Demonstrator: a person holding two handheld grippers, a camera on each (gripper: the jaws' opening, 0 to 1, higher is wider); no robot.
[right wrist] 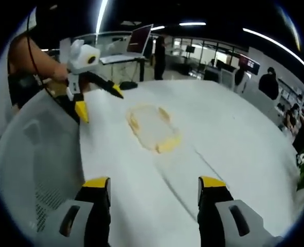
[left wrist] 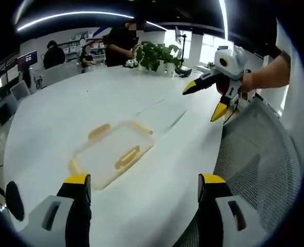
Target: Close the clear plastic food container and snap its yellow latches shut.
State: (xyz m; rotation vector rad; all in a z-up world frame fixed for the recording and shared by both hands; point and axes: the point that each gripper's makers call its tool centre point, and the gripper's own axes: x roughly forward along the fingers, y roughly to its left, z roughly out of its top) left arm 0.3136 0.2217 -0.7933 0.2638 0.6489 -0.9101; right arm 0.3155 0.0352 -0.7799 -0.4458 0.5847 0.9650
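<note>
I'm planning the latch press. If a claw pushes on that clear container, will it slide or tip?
The clear container probably slides: it looks empty and light on the smooth white table. Tipping seems unlikely, since it sits low and flat. Its thin clear walls may flex under the left claw.

Big white table (left wrist: 115, 92) fills the middle, with a leafy potted plant (left wrist: 159, 55) at its far edge, top centre. Grey mesh chair back (left wrist: 260, 159) lower right. Open laptop (right wrist: 136, 43) sits upper left in the right gripper view.
</note>
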